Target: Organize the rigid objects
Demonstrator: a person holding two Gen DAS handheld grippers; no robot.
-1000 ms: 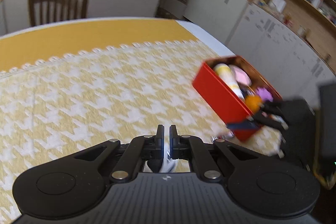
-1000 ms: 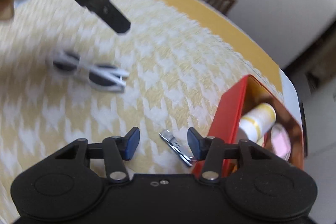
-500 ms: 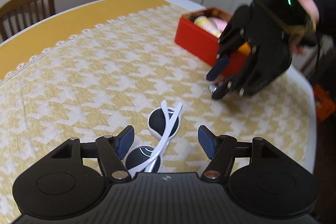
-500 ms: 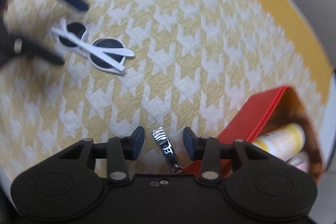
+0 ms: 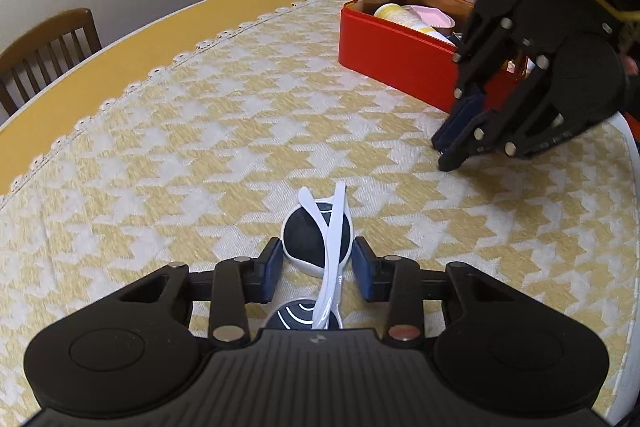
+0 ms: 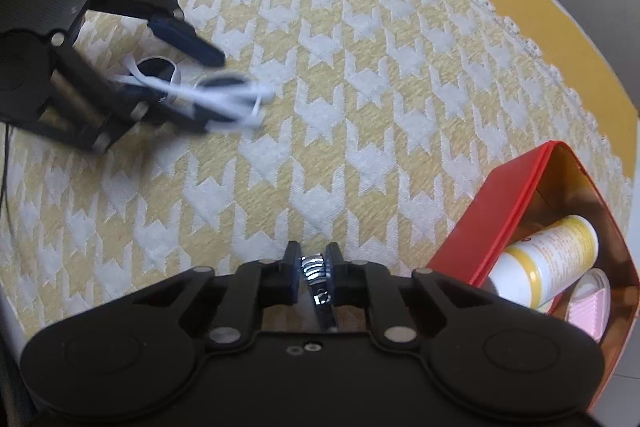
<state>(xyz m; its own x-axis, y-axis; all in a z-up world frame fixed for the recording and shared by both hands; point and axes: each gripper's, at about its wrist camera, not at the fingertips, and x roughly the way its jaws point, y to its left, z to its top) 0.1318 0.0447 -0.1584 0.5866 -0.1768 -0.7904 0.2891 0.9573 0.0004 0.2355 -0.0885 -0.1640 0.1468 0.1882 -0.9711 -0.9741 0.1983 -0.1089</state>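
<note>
The houndstooth tablecloth [image 5: 200, 155] carries a red tin [image 5: 396, 67] far right. Left gripper [image 5: 318, 269] is closing around the white sunglasses [image 5: 320, 239], pads not yet pressing. Right gripper [image 6: 314, 273] has clamped the nail clipper [image 6: 316, 277], near the tin.

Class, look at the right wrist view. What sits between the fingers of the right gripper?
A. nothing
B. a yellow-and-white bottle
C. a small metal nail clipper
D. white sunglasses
C. The right gripper has its fingers shut on the shiny nail clipper; the sunglasses lie by the left gripper, and the bottle is in the red box.
</note>
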